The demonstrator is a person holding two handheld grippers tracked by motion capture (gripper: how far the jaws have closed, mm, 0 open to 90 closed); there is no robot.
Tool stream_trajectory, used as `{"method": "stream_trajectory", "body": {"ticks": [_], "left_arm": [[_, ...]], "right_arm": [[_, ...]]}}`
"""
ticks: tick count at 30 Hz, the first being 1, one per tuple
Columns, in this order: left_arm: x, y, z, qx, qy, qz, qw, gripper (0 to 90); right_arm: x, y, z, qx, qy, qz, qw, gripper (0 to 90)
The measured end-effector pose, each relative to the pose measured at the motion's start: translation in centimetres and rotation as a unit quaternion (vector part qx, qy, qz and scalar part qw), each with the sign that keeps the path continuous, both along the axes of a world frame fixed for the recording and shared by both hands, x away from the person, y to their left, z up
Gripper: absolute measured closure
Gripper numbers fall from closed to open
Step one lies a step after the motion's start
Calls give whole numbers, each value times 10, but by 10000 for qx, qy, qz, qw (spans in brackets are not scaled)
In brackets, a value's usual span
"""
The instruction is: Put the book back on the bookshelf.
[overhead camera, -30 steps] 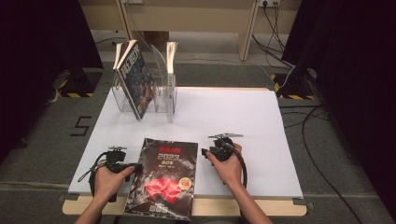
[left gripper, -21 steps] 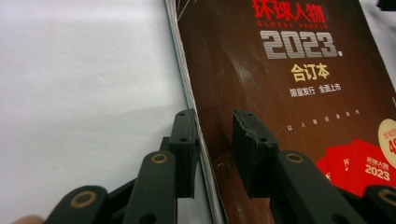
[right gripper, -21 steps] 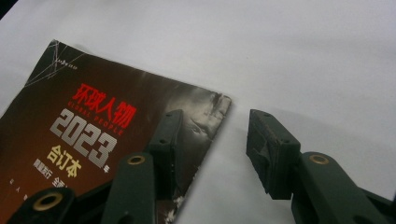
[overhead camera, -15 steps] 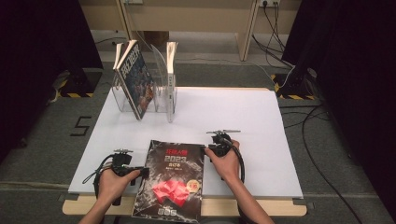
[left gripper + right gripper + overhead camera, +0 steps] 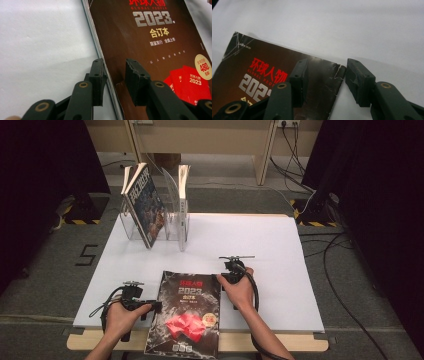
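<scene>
A dark magazine (image 5: 187,315) with a red picture and "2023" on its cover lies flat on the white table (image 5: 260,245), its lower end past the front edge. My left gripper (image 5: 155,306) is at its left edge. In the left gripper view the spine edge of the magazine (image 5: 155,50) runs between the jaws of the left gripper (image 5: 115,80), which have just been opening and stand clear of it. My right gripper (image 5: 222,279) is at the top right corner. There too the jaws of the right gripper (image 5: 327,80) have just been opening, with the magazine's (image 5: 262,72) creased corner loose between them.
A clear rack (image 5: 175,227) stands at the back left of the table, with a tilted magazine (image 5: 145,205) and a second one (image 5: 183,185) upright in it. Cables (image 5: 345,270) lie on the floor to the right.
The magazine and both hands have shifted slightly to the right over the last second. Since half a second ago hardly anything has moved.
</scene>
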State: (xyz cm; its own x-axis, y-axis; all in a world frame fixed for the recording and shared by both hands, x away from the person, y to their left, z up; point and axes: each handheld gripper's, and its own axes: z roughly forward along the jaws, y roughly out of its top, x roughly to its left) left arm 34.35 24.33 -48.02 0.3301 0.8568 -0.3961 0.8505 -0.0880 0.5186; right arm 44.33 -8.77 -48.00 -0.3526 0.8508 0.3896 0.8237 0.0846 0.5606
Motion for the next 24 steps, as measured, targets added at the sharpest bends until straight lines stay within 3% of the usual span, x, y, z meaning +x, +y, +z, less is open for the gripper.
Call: {"method": "stream_trajectory", "body": {"ticks": [8, 10, 13, 15, 19, 24], "left_arm": [[-1, -1, 0, 64, -40, 21, 10000, 681], [-1, -1, 0, 71, -45, 31, 10000, 684], [-1, -1, 0, 75, -43, 41, 10000, 691], [-2, -2, -1, 97, -82, 67, 9999, 694], [-3, -3, -1, 112, -95, 55, 9999, 695], [-2, -3, -1, 115, -92, 65, 9999, 695]], "right_arm": [[-2, -2, -1, 255, 128, -194, 9994, 547], [-5, -3, -1, 275, 152, -186, 9993, 547], [-11, 0, 0, 108, 64, -138, 9998, 545], [-12, -1, -1, 229, 91, -175, 9995, 545], [-7, -6, -1, 354, 230, -132, 9990, 561], [-2, -2, -2, 308, 120, -85, 9994, 544]]}}
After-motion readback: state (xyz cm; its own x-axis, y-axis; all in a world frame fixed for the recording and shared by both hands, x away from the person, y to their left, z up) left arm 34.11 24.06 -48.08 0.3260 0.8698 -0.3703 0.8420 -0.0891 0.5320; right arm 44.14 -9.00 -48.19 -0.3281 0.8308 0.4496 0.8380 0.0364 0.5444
